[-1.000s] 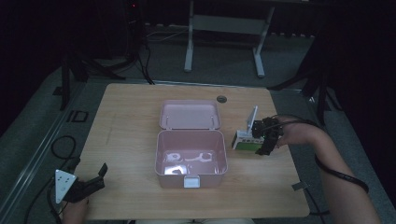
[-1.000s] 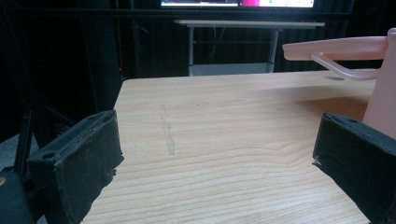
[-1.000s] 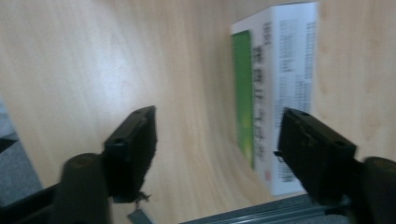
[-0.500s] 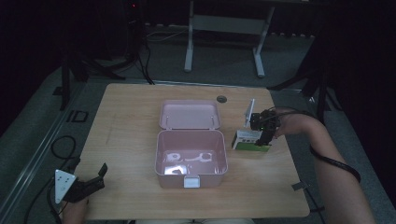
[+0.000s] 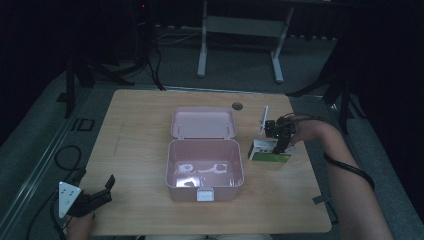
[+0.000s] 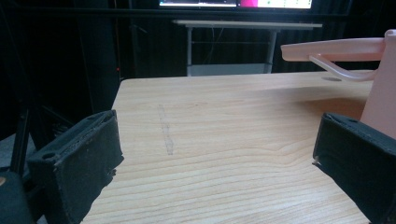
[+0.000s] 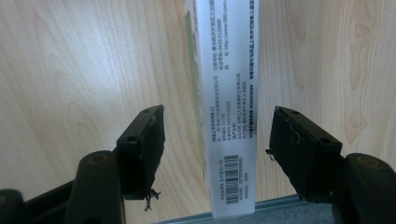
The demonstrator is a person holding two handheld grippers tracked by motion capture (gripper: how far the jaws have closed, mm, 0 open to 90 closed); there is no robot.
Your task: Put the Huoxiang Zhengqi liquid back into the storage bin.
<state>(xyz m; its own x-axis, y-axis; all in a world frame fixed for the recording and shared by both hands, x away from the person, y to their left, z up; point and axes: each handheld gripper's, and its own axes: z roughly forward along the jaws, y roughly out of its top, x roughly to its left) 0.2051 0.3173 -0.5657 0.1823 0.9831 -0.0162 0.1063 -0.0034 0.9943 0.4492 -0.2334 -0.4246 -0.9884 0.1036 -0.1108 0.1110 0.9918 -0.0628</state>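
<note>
Right gripper view | right gripper [image 7: 215, 140] spread wide | carton [image 7: 226, 93] between jaws, untouched

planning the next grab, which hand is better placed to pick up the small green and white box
Right. Its tongs hang open directly over the box, jaws either side. The left tongs sit at the table's near-left corner.

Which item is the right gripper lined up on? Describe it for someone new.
Start at the open pink box mid-table. Just to its right lies a small carton, under the right gripper, whose jaws stand open around it. It is white and green, with a barcode and printed text.
</note>
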